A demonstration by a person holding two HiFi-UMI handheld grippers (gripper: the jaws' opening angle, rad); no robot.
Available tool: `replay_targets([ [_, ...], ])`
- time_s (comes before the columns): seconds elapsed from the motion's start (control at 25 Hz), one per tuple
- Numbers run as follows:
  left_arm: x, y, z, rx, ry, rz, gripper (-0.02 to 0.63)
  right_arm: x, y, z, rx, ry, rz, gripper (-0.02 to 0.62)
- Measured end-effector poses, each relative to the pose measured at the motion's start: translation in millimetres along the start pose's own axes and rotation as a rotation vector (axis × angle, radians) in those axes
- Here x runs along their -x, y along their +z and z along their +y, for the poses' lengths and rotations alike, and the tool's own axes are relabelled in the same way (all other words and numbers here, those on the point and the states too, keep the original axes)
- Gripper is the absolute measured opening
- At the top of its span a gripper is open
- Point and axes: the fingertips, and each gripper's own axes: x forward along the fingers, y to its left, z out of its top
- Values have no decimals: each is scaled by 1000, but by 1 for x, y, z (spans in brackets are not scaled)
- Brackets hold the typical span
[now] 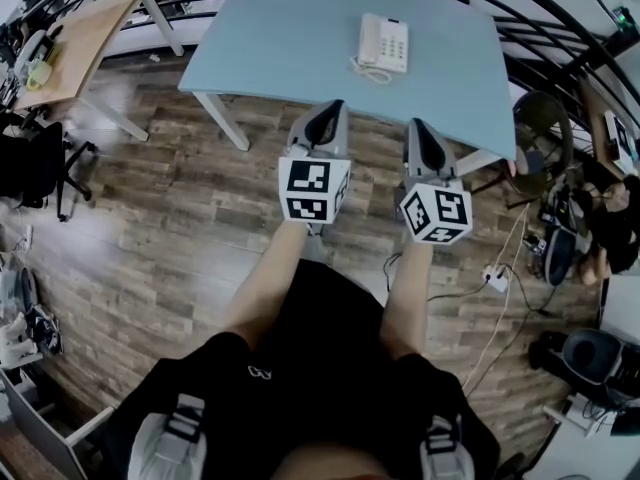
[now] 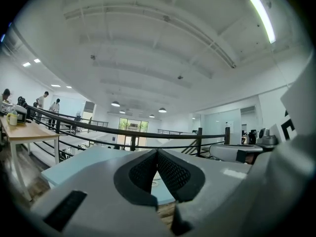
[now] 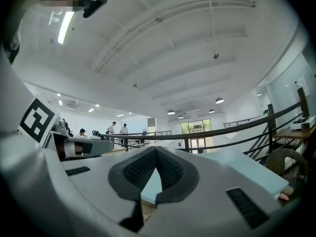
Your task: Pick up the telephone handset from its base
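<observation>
Head view: a white phone (image 1: 384,43) sits on a pale blue table (image 1: 290,38), toward its far side and right of the middle, well apart from both grippers.
Handset (image 1: 370,40): lies cradled on the left half of the base (image 1: 395,44). Its long axis runs from the table's near edge toward the far one, parallel to the base's long side. Which end is the earpiece cannot be told.
Cord (image 1: 368,69): curls on the tabletop at the phone's near left corner.
Left gripper (image 1: 326,118): held level at the table's near edge, tip aimed across the table, with its marker cube (image 1: 313,189) over the wood floor (image 1: 150,218).
Right gripper (image 1: 424,133): close beside the left and roughly parallel to it, tip over the same edge. The phone lies ahead, between the lines of the two grippers.
Arms: the left forearm (image 1: 270,278) and the right forearm (image 1: 405,298) reach straight ahead from the body, side by side.
Left gripper view: jaws pressed together, ribbed pads meeting at the tip with nothing between them. The blue tabletop and a black railing (image 2: 123,132) lie beyond.
Right gripper view: jaws likewise together and empty, and the tabletop runs off to the right.
</observation>
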Motion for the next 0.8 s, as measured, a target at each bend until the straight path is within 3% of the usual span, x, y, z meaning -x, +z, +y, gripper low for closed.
replay_targets([
  [0.32,-114,-26,30,40,-21,45,-3,-82,-28,-58,-1,-28,48,-6],
  [0.52,-203,-57,60,82,-39,138,-3,-151,-58,-109,2,-95,114,-6],
  [0.8,-305,-92,111,122,-61,237,-3,-268,-93,-140,-24,-90,195,-5],
])
